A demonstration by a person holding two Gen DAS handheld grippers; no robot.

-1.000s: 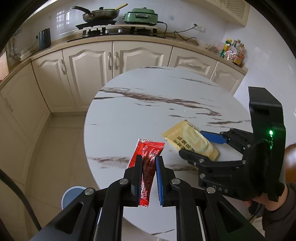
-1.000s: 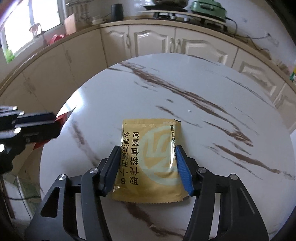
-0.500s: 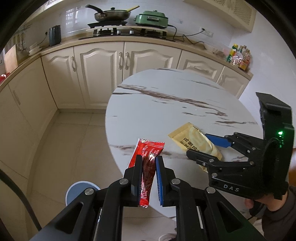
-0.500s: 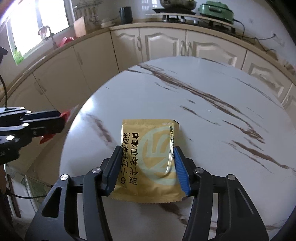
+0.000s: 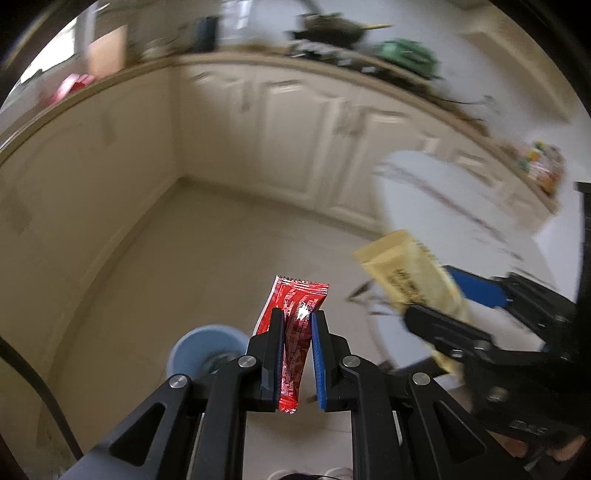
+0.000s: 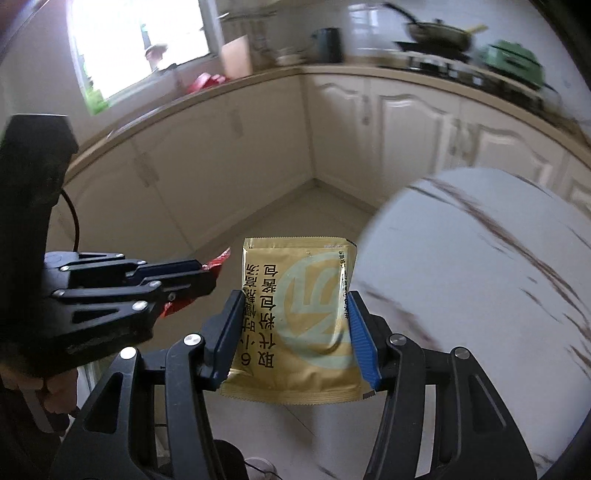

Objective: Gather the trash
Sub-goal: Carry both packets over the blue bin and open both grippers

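Two grippers (image 5: pixel 297 354) (image 6: pixel 291 332), each with two fingers (image 5: pixel 272 354). Two sachets: one red (image 5: pixel 297 314), one gold (image 6: pixel 295 317). One blue bin (image 5: pixel 201 345) on the floor. One round desk (image 6: pixel 480 266). One pan (image 6: pixel 439 33), one green cooker (image 6: pixel 515 57).

A round white worktop (image 6: pixel 480 280) with brown marble veins stands at the right. Behind it and to the left, cream cabinets (image 6: pixel 399 122) run around the corner of the kitchen, over a beige tiled floor (image 5: pixel 207 258). On the far counter a dark frying pan (image 6: pixel 437 33) sits on a stove, and a green electric pot (image 6: pixel 513 57) is just beside it at the right. A black kettle (image 6: pixel 327 44) stands further left, near a brown board (image 6: pixel 236 59). A bright window (image 6: pixel 140 44) is at the far left. Some bottles (image 5: pixel 543 168) stand at the far right end of the counter, blurred.
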